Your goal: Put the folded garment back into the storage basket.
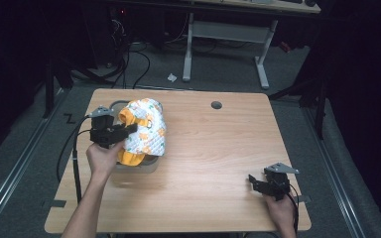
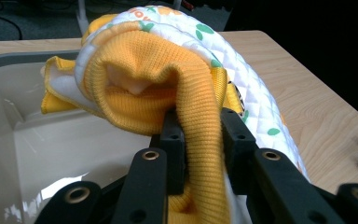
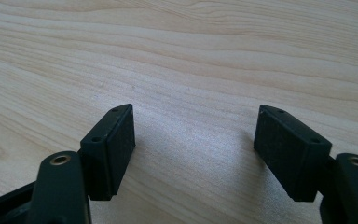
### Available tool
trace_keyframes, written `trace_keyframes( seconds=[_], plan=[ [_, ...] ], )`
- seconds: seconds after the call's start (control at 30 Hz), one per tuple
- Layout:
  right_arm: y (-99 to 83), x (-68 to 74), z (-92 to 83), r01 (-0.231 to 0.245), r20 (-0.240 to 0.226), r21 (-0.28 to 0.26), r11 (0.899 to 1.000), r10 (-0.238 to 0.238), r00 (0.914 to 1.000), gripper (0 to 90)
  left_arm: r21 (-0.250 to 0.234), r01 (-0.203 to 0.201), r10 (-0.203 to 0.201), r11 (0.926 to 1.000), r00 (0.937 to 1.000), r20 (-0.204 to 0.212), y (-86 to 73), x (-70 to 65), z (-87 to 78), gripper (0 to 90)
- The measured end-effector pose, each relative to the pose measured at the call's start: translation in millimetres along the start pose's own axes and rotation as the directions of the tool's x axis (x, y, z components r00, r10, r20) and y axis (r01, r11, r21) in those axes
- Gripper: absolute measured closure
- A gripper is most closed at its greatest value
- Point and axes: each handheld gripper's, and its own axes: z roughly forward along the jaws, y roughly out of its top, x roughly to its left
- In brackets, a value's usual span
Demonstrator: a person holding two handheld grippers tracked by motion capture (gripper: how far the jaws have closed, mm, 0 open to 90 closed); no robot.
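Quilted white-and-orange garment (image 1: 144,130) hangs over the grey plastic bin (image 1: 151,167) at the wooden surface's (image 1: 213,148) left, its ribbed orange edge clamped in the left tool (image 2: 199,135). That narrow grip could slip, dropping it outside. Right tool (image 3: 196,140) rests apart, holding nothing.

A small quilted garment (image 1: 146,130), white with green and orange prints and orange ribbed knit trim, hangs bunched and folded over at the far left of the table. Its orange trim (image 2: 200,116) is pinched upright, and its bulk droops over the near right rim of a pale bin (image 2: 9,154).
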Motion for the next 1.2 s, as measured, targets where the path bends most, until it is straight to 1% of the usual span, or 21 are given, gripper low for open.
trace_keyframes(
  seconds=[0.4, 0.47, 0.53, 0.7, 0.8, 0.93, 1.2],
  plan=[
    [0.0, 0.0, 0.0, 0.000, 0.000, 0.000, 1.000, 0.000, 1.0000, 29.5, 0.019, 0.034, -0.033, 0.9993, 0.9989, -0.034, -4.4, 20.6, 2.3, 74.2],
    [0.0, 0.0, 0.0, 0.000, 0.000, 0.000, 1.000, 0.000, 1.0000, 29.5, 0.028, 0.034, -0.032, 0.9991, 0.9986, -0.041, -4.8, 22.1, 3.9, 74.2],
    [0.0, 0.0, 0.0, 0.000, 0.000, 0.000, 1.000, 0.000, 1.0000, 29.5, 0.034, 0.025, -0.023, 0.9991, 0.9984, -0.052, -5.6, 23.2, 5.7, 74.2],
    [0.0, 0.1, 0.0, 0.000, 0.001, 0.000, 1.000, 0.000, 1.0000, 29.5, 0.061, 0.025, -0.021, 0.9978, 0.9978, -0.063, -8.8, 27.3, 12.7, 74.1],
    [0.0, 0.0, 0.0, 0.000, 0.001, 0.000, 1.000, 0.000, 1.0000, 29.5, 0.073, 0.027, -0.022, 0.9970, 0.9973, -0.070, -9.1, 27.8, 17.9, 74.0],
    [0.0, 0.0, 0.0, 0.000, 0.001, 0.000, 1.000, 0.000, 1.0000, 29.5, 0.087, 0.017, -0.010, 0.9961, 0.9968, -0.079, -10.0, 27.2, 23.9, 73.9],
    [0.0, 0.1, 0.0, 0.000, 0.001, 0.000, 1.000, 0.000, 1.0000, 29.5, 0.141, 0.008, 0.009, 0.9900, 0.9929, -0.119, -13.2, 30.7, 38.4, 73.5]
  ],
)
